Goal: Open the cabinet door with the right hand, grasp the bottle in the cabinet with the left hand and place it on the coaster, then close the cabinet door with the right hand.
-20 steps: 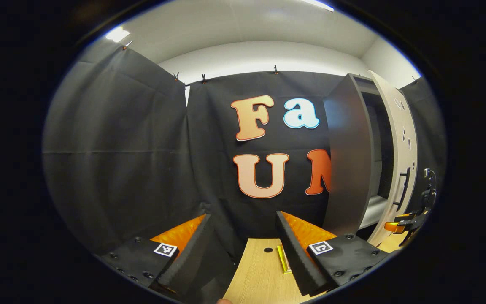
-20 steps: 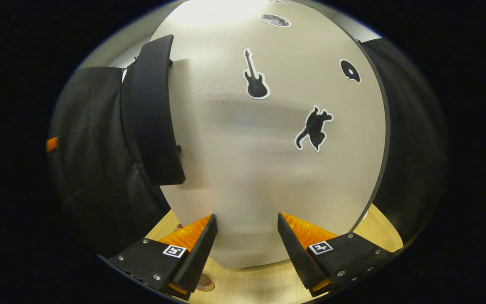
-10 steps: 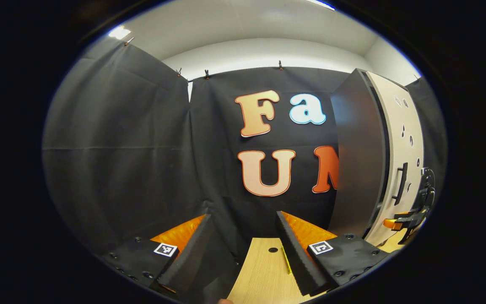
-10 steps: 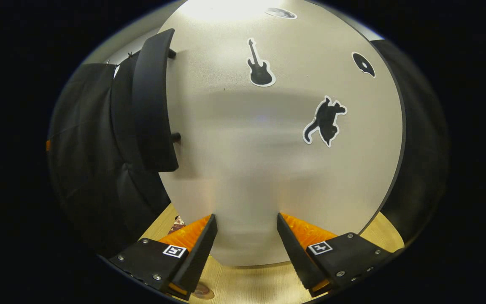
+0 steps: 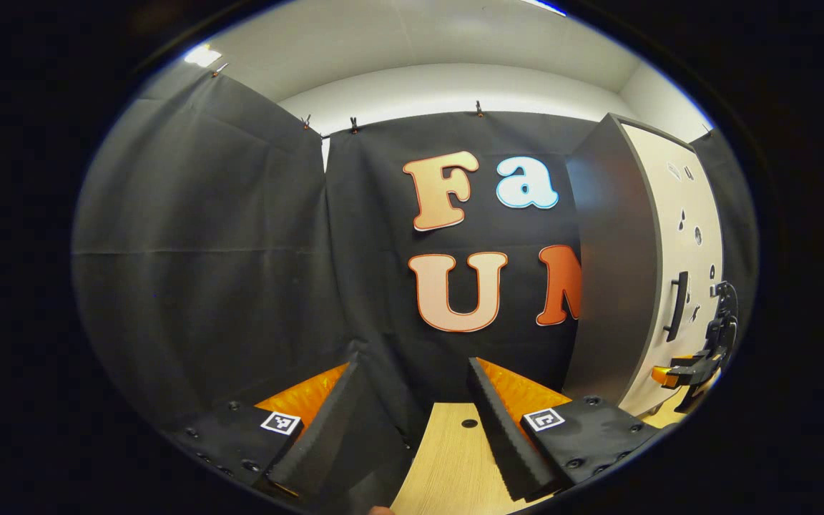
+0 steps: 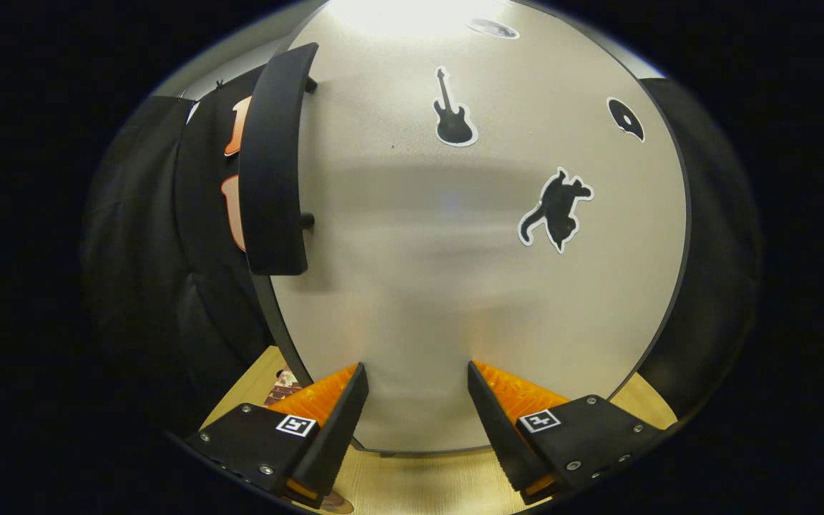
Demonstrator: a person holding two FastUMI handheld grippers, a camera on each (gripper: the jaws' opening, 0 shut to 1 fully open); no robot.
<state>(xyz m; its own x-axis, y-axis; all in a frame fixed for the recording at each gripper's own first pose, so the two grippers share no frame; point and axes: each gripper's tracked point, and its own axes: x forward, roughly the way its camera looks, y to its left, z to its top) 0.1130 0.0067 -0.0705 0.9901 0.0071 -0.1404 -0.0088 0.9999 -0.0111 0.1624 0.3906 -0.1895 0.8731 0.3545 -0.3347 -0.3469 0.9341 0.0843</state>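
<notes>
Cloth wall (image 5: 204, 236), dark and creased, hangs left of the cabinet (image 5: 616, 265) in the left gripper view. The left claw (image 5: 412, 422) sits low, left of the cabinet, its two fingers spread apart with nothing between them, above a pale wood-grain surface (image 5: 448, 465) with a small dark hole (image 5: 469, 423) in it. The cabinet stands tall with a flat dark-grey side panel; its door (image 5: 684, 243) looks shut against the body, pale and matte with small dark stickers and a black bar handle (image 5: 678, 304). Just right of the door, low down, the right claw (image 5: 684, 372) shows from the side, close to the door front.

In the right gripper view, the handle (image 6: 272, 164) is a broad, curved black bar held off the door's left edge on two pegs. The door (image 6: 412, 286) is smooth and cream, bearing a guitar sticker (image 6: 453, 111), a cat sticker (image 6: 557, 209) and a smaller dark one (image 6: 625, 118). The right claw (image 6: 415, 422) is open, fingers apart and empty, just before the door's lower edge. Left of the cabinet's foot, a small patterned item (image 6: 285, 379) lies on the surface (image 6: 419, 486); what it is cannot be told.
</notes>
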